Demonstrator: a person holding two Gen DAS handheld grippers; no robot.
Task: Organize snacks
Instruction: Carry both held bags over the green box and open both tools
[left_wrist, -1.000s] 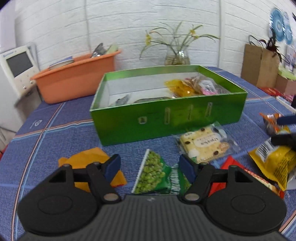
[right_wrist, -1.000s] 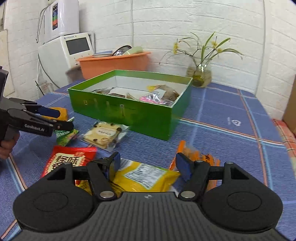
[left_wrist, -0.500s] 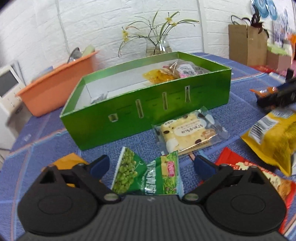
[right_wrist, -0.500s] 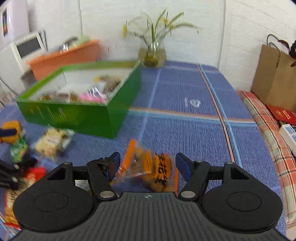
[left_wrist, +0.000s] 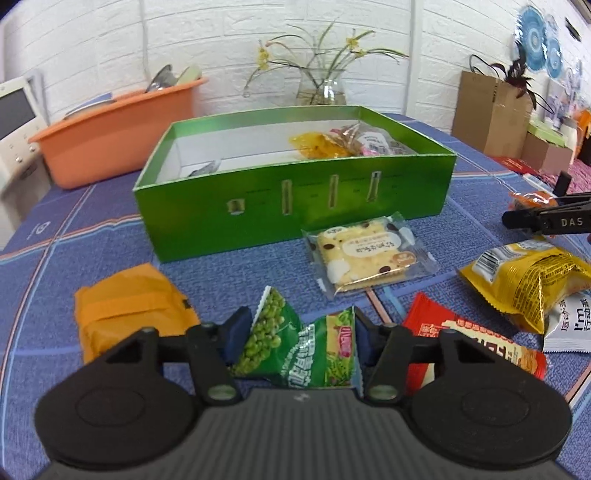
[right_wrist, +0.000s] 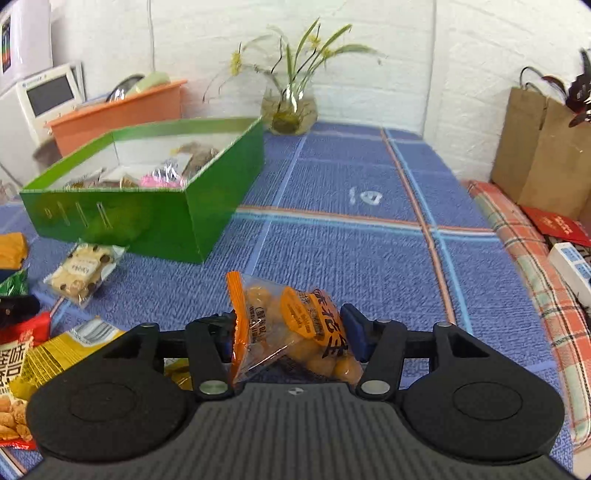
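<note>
Your glossy green cardboard box (left_wrist: 291, 210) has a matt white lining; crinkly shiny green plastic pea packet (left_wrist: 299, 350); clear glossy orange-trimmed plastic nut bag (right_wrist: 291, 328); rough woven blue cloth table cover (right_wrist: 351, 251); smooth orange plastic tub (left_wrist: 118, 125).

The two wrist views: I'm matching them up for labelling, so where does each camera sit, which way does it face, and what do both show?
Left wrist: on the left gripper, low over the table, facing the green box; its fingers flank a green pea packet.
Right wrist: on the right gripper, facing the vase; its fingers flank an orange snack bag.
Shared: green box, biscuit packet, orange tub.
</note>
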